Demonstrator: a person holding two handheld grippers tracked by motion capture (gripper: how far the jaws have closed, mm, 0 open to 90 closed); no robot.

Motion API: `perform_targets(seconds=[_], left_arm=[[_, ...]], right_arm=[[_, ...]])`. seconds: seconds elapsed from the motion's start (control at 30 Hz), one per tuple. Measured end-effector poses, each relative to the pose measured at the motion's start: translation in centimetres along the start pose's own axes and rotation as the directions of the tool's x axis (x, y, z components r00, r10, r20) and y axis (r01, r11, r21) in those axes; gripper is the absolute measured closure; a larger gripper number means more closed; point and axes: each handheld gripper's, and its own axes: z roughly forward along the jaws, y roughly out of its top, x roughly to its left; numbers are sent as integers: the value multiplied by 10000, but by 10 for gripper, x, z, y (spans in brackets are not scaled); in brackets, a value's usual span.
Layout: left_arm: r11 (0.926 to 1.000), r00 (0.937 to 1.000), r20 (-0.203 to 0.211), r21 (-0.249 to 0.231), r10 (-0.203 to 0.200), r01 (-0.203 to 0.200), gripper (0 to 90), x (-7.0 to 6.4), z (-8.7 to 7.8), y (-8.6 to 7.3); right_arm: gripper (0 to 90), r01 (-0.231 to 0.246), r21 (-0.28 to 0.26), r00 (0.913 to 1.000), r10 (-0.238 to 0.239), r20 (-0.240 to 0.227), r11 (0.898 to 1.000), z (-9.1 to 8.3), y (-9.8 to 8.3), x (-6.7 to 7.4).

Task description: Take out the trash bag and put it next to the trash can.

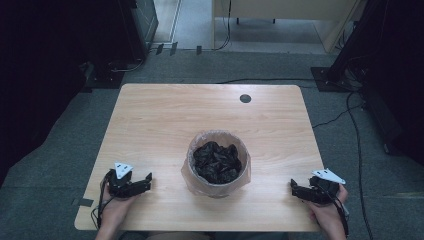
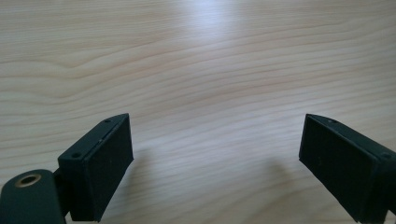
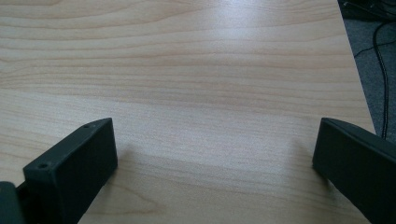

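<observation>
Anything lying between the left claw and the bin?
Nothing: in the high view, bare wooden table separates the left claw from the lined bin.

Your light wooden table (image 1: 160, 115) fills the middle of the frame, a dark round hole (image 1: 245, 98) near its upper edge. At centre stands a small bin (image 1: 218, 162), its brownish liner holding crumpled black bags (image 1: 216, 161).

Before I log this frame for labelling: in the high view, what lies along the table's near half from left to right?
Left claw → bin holding a black bag → right claw, all on the table.
</observation>
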Motion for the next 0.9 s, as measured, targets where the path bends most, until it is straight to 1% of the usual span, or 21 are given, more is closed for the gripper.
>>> perform_targets(seconds=[0.1,0.17,0.23,0.27,0.37,0.43,0.47,0.5,0.57,0.63,0.73,0.8,0.87,0.9], left_arm=[[9998,9990,390,47,197,-199,95,-17,1,1],[9994,9978,563,47,346,-349,96,-29,2,1],[9984,9955,772,64,547,-554,96,-40,3,1],[9983,9945,886,100,567,-578,96,-45,4,1],[9976,9888,1348,177,644,-674,96,-62,7,2],[9954,9844,1514,204,897,-938,96,-72,8,2],[9952,9816,1686,229,896,-948,96,-78,8,2],[9942,9787,1804,250,980,-1042,96,-83,8,2],[9901,9723,1957,323,1275,-1364,96,-91,8,0],[9859,9672,2025,342,1534,-1636,95,-99,7,-1],[9831,9630,2081,284,1711,-1808,96,-106,6,-2],[9837,9622,2133,238,1690,-1781,96,-108,5,-1],[9870,9607,2318,152,1524,-1602,96,-108,4,0],[9880,9614,2310,29,1494,-1542,96,-108,3,1]], right_arm=[[0,12,-1,10000,-12,-13,10000,0,0,0],[0,18,-4,10000,-18,-17,10000,1,1,0],[0,28,-5,10000,-28,-15,10000,1,1,0],[0,35,-9,10000,-35,-19,10000,1,1,0],[0,28,-11,10000,-28,-27,10000,1,1,0],[0,20,-11,10000,-20,-24,10000,1,1,0],[0,20,-10,10000,-20,-25,10000,1,1,0],[0,19,-9,10000,-19,-26,10000,1,1,0],[0,22,-11,10000,-22,-25,10000,1,1,0],[0,18,-9,10000,-18,-29,10000,1,1,0],[0,11,-4,10000,-11,-14,10000,1,1,0],[0,2,-7,10000,-2,-2,10000,1,1,0],[0,-5,-9,10000,5,7,10000,1,1,1],[0,1,-4,10000,-1,10,10000,1,1,1]])
